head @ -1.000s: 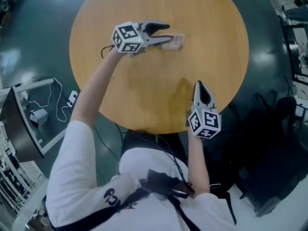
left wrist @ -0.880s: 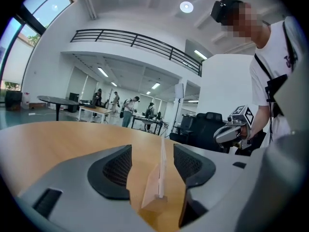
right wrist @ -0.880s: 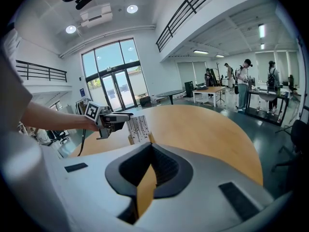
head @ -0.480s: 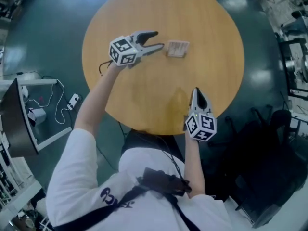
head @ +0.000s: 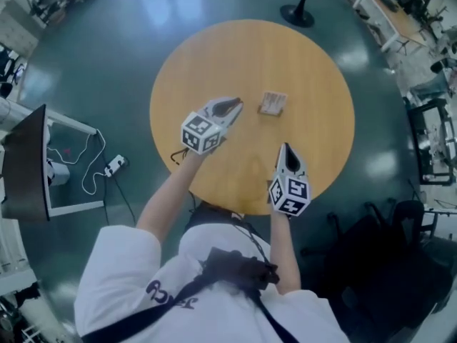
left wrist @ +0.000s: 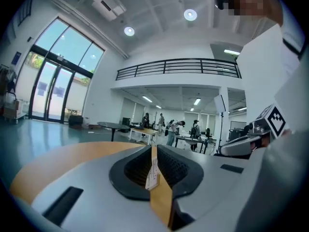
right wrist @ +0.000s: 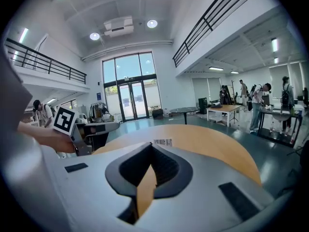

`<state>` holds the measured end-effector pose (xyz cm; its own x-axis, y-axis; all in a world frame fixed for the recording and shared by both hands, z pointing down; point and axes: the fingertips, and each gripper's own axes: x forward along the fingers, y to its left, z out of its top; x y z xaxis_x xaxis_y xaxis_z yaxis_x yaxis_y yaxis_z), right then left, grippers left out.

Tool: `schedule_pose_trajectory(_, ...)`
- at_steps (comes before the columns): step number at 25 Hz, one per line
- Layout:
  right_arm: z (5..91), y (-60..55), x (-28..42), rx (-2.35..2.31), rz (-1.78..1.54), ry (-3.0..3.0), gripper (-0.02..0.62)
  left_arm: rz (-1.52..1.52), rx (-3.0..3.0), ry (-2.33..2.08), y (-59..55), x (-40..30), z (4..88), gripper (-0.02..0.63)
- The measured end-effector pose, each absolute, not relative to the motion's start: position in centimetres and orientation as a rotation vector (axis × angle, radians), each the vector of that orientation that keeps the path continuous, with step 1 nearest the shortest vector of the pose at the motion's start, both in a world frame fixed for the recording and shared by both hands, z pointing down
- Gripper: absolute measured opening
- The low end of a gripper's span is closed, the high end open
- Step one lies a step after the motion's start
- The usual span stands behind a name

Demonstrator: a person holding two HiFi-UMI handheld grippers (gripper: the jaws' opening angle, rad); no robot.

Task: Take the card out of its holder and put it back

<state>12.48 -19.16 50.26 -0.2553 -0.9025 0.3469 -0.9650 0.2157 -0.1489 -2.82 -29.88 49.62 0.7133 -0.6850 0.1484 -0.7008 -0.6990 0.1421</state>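
The card in its holder (head: pixel 272 103) lies flat on the round wooden table (head: pixel 314 70), past the middle. My left gripper (head: pixel 233 106) hovers just left of it, tips pointing at it but not touching. Its jaws are closing and stand almost together, with nothing between them. In the left gripper view a white sliver of the card (left wrist: pixel 153 171) shows through the thin slit. My right gripper (head: pixel 285 150) hangs over the table's near edge, shut and empty. In the right gripper view the card's barcode (right wrist: pixel 163 142) shows beyond the jaws, with the left gripper (right wrist: pixel 110 126) to the left.
A monitor on a white stand (head: pixel 28 164) with a power strip and cables (head: pixel 114 166) stands on the floor to the left. A black chair (head: pixel 389 234) sits at the lower right and a stand base (head: pixel 298 13) beyond the table. Other tables and people are far off.
The left gripper has drawn back from the card holder toward the person, and its jaws have opened wide and then come together. The holder stays on the table. The head camera has risen.
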Motion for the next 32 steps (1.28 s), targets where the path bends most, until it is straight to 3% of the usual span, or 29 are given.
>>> schedule_pose_trajectory(8, 46.2, -17.8, 10.2, 1.763, 0.341, -2.414, 0.021, 0.041, 2.694, -1.307, -23.6, -2.3, 45.9, 0.014)
schedule_pose_trajectory(32, 41.1, -13.8, 12.1, 1.875, 0.086, -2.453, 0.02, 0.009, 2.717, -1.55, -15.2, 1.8, 41.5, 0.012)
